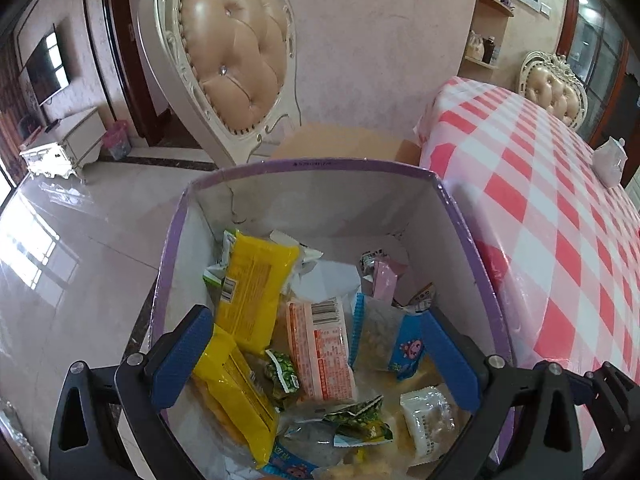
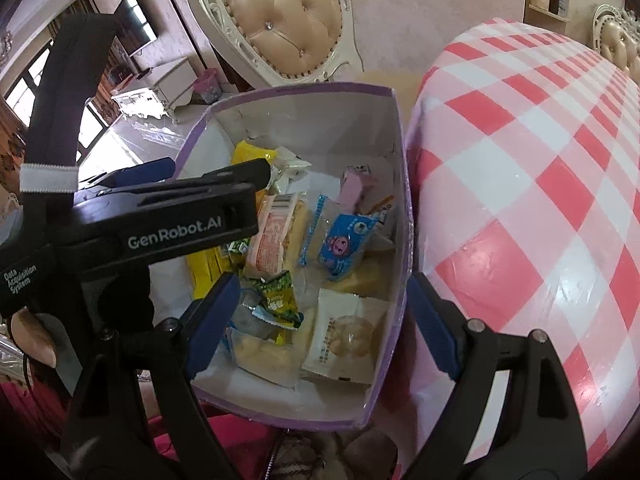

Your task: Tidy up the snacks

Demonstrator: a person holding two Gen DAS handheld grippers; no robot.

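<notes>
Left gripper (image 1: pixel 312 354) I see wide open, empty, above snacks (image 1: pixel 320 344) in the box (image 1: pixel 320 165) | right gripper (image 2: pixel 320 320) open, empty, straddling box wall | counter (image 2: pixel 520 160) beside box.

Home dining room: tufted chair (image 1: pixel 236 68), checked tablecloth (image 1: pixel 540 216), television (image 1: pixel 44 68)
</notes>
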